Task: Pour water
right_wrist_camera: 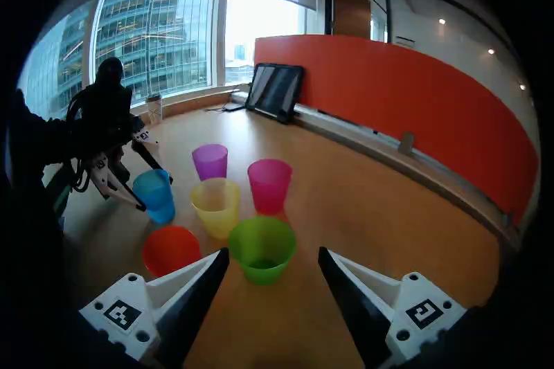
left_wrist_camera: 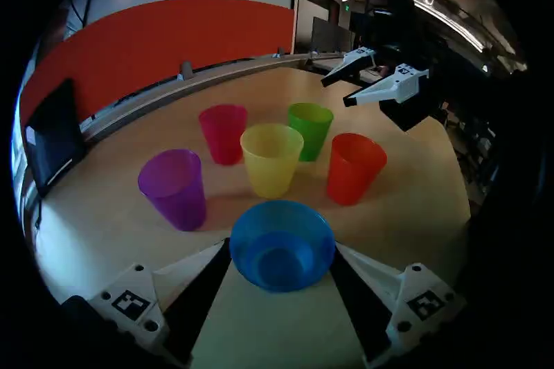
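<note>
Six plastic cups are on the wooden table (left_wrist_camera: 415,182). The blue cup (left_wrist_camera: 282,244) sits between the fingers of my left gripper (left_wrist_camera: 282,243), which is shut on it; the right gripper view shows the same blue cup (right_wrist_camera: 154,194) held in the left gripper (right_wrist_camera: 156,194). Beyond it stand the purple cup (left_wrist_camera: 173,187), yellow cup (left_wrist_camera: 271,158), pink cup (left_wrist_camera: 223,132), green cup (left_wrist_camera: 310,129) and orange cup (left_wrist_camera: 354,167). My right gripper (right_wrist_camera: 272,253) is open, with the green cup (right_wrist_camera: 262,248) just ahead of its tips. From the left gripper view, the right gripper (left_wrist_camera: 334,92) hovers behind the green cup.
A dark tablet (right_wrist_camera: 275,92) leans at the table's far edge by the orange wall (right_wrist_camera: 415,99). A paper cup (right_wrist_camera: 154,107) stands on the window ledge. A person in dark clothing (right_wrist_camera: 104,113) holds the grippers. Bare tabletop (right_wrist_camera: 388,230) lies right of the cups.
</note>
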